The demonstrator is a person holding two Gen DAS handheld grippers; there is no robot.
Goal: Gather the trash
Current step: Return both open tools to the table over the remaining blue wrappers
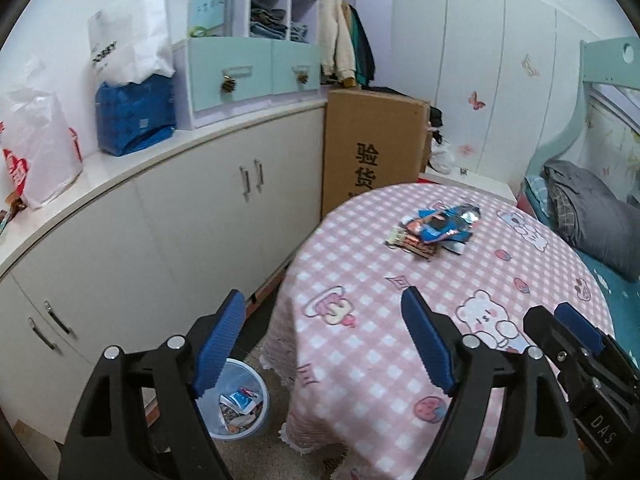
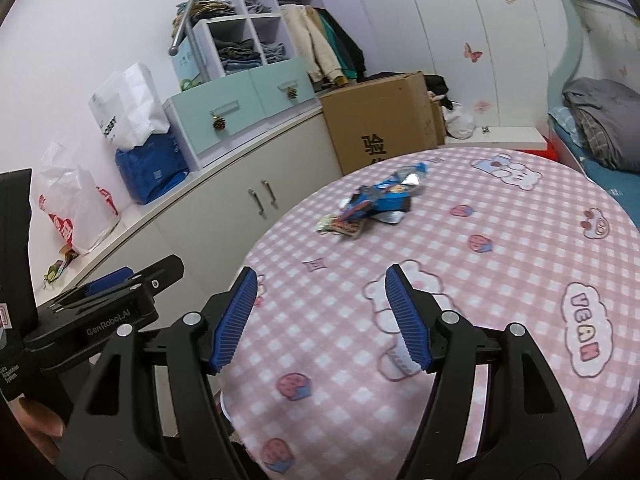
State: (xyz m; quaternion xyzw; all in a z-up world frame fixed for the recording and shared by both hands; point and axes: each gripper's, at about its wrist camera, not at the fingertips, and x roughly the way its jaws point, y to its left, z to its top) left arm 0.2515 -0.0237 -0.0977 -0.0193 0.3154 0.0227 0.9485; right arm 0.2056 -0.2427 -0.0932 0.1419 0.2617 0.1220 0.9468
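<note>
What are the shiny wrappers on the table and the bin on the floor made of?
The wrappers look like foil-lined plastic: crinkled, with printed colours and silvery glints. The bin looks like clear, see-through plastic, because the trash inside shows through its wall.

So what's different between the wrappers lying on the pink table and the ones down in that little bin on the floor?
The wrappers on the table lie in a loose pile on the pink checked tablecloth, in the open; the wrappers in the bin sit inside a translucent bin on the floor beside the table. The table pile shows in both views, the bin ones only in the left wrist view. Both look like crumpled snack packaging with blue in it.
</note>
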